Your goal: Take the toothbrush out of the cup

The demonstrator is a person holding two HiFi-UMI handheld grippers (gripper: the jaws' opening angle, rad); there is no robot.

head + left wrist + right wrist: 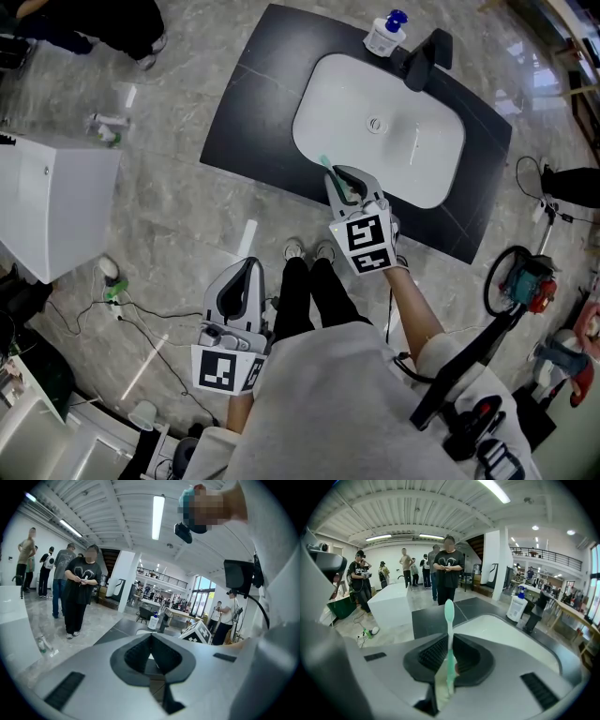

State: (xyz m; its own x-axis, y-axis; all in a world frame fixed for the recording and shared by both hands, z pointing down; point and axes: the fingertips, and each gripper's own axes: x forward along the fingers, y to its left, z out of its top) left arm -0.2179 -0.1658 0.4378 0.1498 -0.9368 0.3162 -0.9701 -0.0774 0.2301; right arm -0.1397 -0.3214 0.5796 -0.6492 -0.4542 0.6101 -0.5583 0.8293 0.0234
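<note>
My right gripper (345,185) is shut on a pale green toothbrush (328,166) over the near rim of the white sink (422,141). In the right gripper view the toothbrush (449,620) stands upright between the dark pads of the right gripper (449,662), head end up and beyond the jaws. No cup shows in any view. My left gripper (246,274) hangs low by the person's legs, away from the counter. The left gripper view has the left gripper (151,656) with its pads meeting and nothing between them.
The sink sits in a dark countertop (253,122), with a black faucet (424,58) and a white pump bottle (385,34) at its far side. A white cabinet (52,202) stands left, cables (112,302) lie on the floor, and a black stand (487,337) is at right. People (447,566) stand beyond.
</note>
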